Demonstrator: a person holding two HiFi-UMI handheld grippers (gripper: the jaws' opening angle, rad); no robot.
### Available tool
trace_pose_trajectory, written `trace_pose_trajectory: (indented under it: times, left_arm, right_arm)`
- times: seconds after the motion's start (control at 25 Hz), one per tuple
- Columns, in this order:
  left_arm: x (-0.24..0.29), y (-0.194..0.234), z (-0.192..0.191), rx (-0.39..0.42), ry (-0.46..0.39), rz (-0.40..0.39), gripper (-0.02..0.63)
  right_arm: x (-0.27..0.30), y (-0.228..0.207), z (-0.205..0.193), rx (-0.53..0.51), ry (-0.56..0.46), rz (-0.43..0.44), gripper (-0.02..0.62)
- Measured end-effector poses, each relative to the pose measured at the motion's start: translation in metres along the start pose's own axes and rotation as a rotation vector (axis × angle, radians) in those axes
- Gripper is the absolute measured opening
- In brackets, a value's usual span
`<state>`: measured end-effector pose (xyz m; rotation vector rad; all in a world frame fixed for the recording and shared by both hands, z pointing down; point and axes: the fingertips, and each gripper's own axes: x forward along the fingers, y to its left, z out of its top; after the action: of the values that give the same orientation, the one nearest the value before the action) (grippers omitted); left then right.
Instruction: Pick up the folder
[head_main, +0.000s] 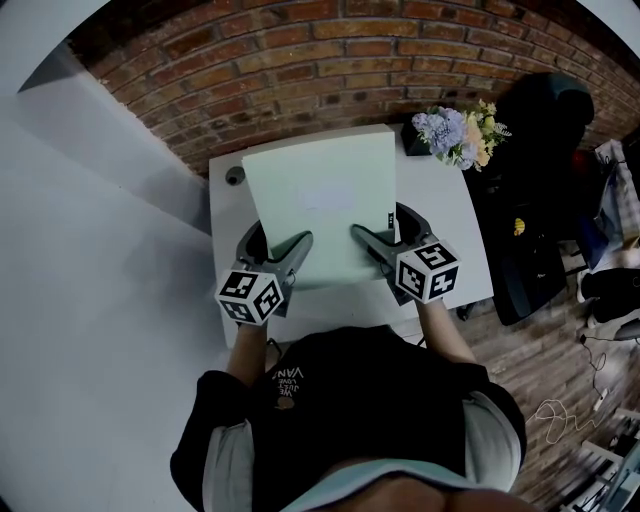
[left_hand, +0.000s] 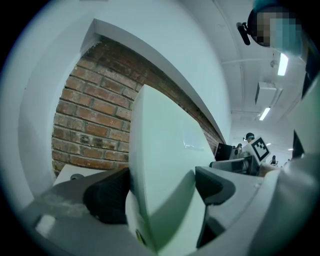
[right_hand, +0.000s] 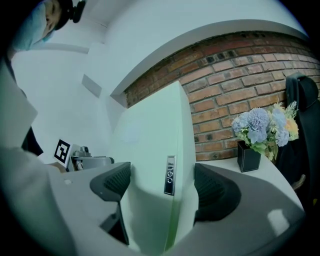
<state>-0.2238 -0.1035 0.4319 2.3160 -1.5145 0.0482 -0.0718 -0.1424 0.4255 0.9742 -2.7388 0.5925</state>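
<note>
A pale green folder is held up off the white table, tilted with its far edge raised toward the brick wall. My left gripper is shut on its near left edge and my right gripper is shut on its near right edge. In the left gripper view the folder stands edge-on between the dark pads. In the right gripper view the folder fills the gap between the pads, and a small metal label sits on its spine.
A black pot of blue and yellow flowers stands at the table's far right corner. A small round dark object lies at the far left corner. A black chair stands to the right. The brick wall runs behind the table.
</note>
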Motion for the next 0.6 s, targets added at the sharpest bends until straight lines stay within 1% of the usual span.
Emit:
trace_pose_trajectory:
  times: [0.6]
  left_arm:
    - [0.0022,-0.0004,0.0043,0.002,0.003,0.009,0.413]
  right_arm:
    - [0.0009,-0.0015,0.0053,-0.012,0.007,0.006,0.390]
